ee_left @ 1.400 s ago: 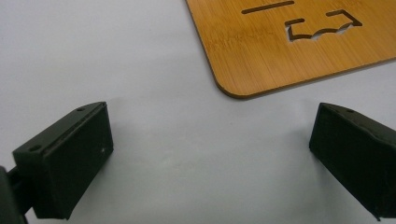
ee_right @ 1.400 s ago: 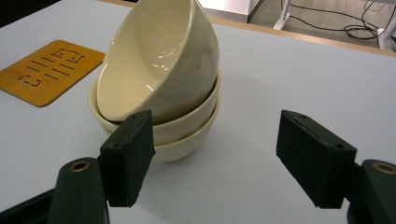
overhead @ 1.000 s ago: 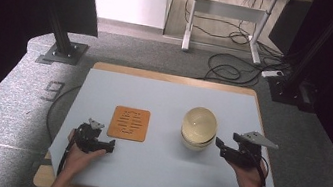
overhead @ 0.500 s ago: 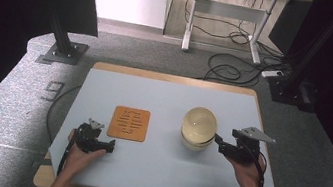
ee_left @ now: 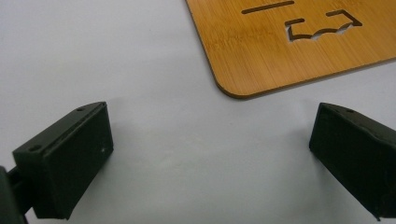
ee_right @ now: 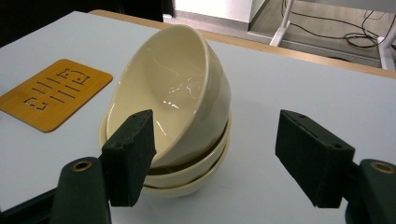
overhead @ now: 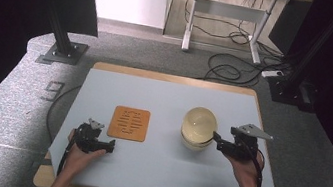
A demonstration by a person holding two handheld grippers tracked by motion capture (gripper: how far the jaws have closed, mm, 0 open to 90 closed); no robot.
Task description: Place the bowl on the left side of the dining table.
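At the table's right side, your right gripper [overhead: 216, 138] sits just beside the stacked bowls [overhead: 198, 128], jaws wide and empty. The top bowl [ee_right: 173, 93] lies tilted in the stack, so take its raised rim squarely, one jaw inside and one outside, and close gently before lifting. Your left gripper [overhead: 108, 145], jaws also wide, rests near the wooden mat [overhead: 129, 123]; keep it clear.
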